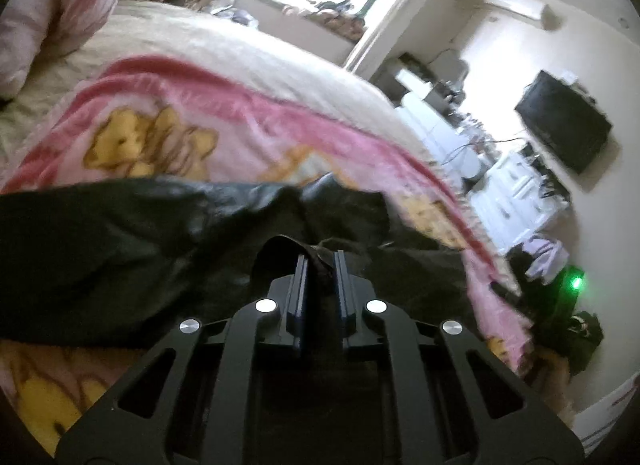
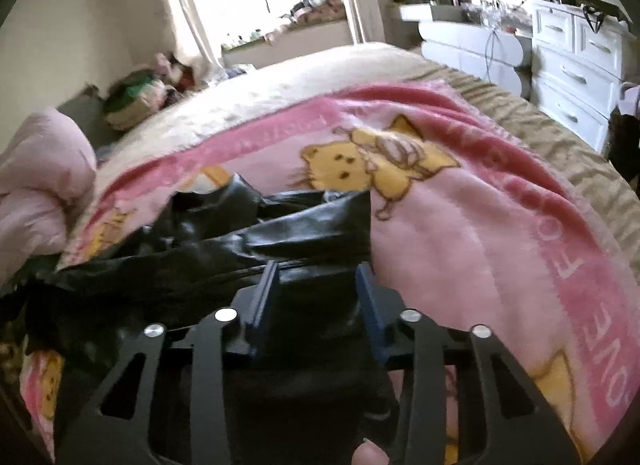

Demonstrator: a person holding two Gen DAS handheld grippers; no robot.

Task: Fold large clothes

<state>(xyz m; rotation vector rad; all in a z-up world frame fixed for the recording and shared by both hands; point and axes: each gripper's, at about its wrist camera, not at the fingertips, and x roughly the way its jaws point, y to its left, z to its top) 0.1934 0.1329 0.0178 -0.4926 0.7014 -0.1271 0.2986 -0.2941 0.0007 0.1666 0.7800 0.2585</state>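
Observation:
A shiny black garment (image 1: pixel 120 233) lies crumpled across a pink blanket with yellow bears (image 1: pixel 240 133) on the bed. My left gripper (image 1: pixel 320 259) is shut, with a fold of the black cloth pinched between its narrow-set fingers. In the right wrist view the same black garment (image 2: pixel 304 221) stretches off to the left over the pink blanket (image 2: pixel 460 233). My right gripper (image 2: pixel 318 271) holds a thick bunch of it that fills the gap between the blue pads. A fingertip of the person's hand (image 2: pixel 370 453) shows at the bottom edge.
A beige bedspread (image 2: pixel 280 81) covers the bed beyond the blanket. A pink duvet (image 2: pixel 36 169) is heaped at the left, with a pile of folded clothes (image 2: pixel 136 101) behind it. White drawers (image 2: pixel 572 65) and a wall television (image 1: pixel 564 121) stand to the right.

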